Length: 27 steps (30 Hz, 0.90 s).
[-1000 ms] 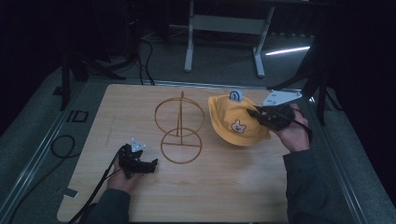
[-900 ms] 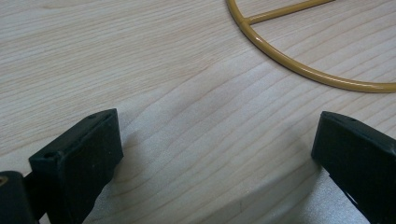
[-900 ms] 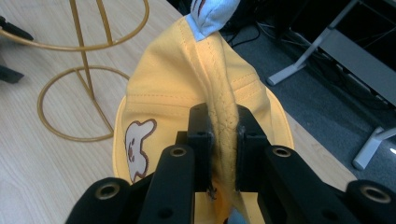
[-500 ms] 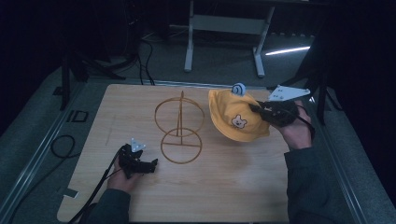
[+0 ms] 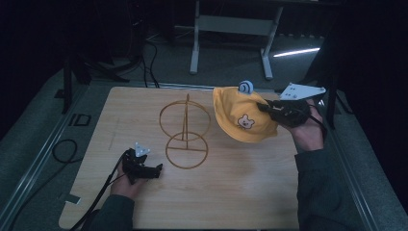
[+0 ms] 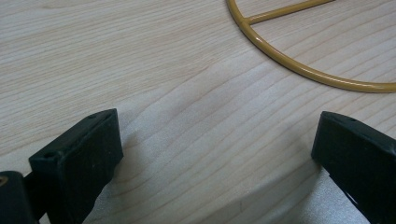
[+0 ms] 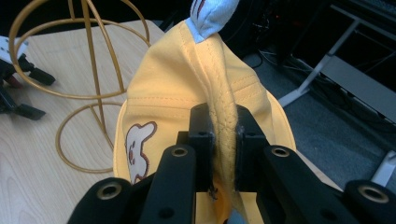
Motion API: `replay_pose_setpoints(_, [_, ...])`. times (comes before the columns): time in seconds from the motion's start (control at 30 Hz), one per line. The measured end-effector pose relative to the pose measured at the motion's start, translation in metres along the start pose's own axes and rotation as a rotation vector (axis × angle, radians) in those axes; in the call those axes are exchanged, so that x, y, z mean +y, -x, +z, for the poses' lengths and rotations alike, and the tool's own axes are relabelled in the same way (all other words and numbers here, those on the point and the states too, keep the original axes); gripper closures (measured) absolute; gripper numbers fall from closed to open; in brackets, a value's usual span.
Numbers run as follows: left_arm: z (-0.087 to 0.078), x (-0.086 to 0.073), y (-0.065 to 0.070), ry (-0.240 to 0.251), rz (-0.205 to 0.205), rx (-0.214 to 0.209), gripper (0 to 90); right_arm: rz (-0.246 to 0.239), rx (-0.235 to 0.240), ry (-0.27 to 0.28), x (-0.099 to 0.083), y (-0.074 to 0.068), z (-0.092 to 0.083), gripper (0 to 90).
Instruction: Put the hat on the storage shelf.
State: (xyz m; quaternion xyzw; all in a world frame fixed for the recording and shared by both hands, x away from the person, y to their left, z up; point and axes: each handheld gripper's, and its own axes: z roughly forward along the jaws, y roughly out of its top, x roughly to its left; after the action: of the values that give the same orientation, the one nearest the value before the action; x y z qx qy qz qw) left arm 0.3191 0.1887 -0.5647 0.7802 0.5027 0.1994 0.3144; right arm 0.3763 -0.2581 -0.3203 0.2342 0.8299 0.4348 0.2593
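Note:
A yellow bucket hat with a small bear face and a pale blue ear hangs above the table's right side. My right gripper is shut on a fold of the hat, which is squeezed between both pads. Left of the hat stands a golden wire hat stand, a ring base with an upright ring on a post. My left gripper lies on the table near the front left, open, its jaws wide apart over bare wood, with an arc of the stand's base ring just ahead.
The wooden table has bare wood along its front and its left. A black cable loops off the left edge. A white metal frame stands on the floor behind the table.
The right hand has lifted the hat off the table and carried it slightly up and away, tilting it. The left gripper has stayed put.

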Motion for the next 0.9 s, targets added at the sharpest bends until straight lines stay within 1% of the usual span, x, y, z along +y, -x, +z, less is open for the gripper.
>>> replay_pose_setpoints(0.23, [0.000,0.000,0.000,0.000,0.000,0.000,1.9,-0.003,0.020,0.027,0.004,-0.001,-0.001,80.8])
replay_pose_setpoints(0.4, [0.000,0.000,0.000,0.001,-0.001,0.000,1.9,-0.001,0.021,0.044,0.007,-0.002,-0.001,80.9])
replay_pose_setpoints(0.7, [0.000,0.000,0.000,0.001,-0.001,0.000,1.9,0.005,0.036,0.078,0.010,-0.004,0.000,81.2])
replay_pose_setpoints(0.9, [0.000,0.000,0.000,0.000,-0.001,0.000,1.9,0.009,0.042,0.090,0.013,-0.006,0.002,81.2])
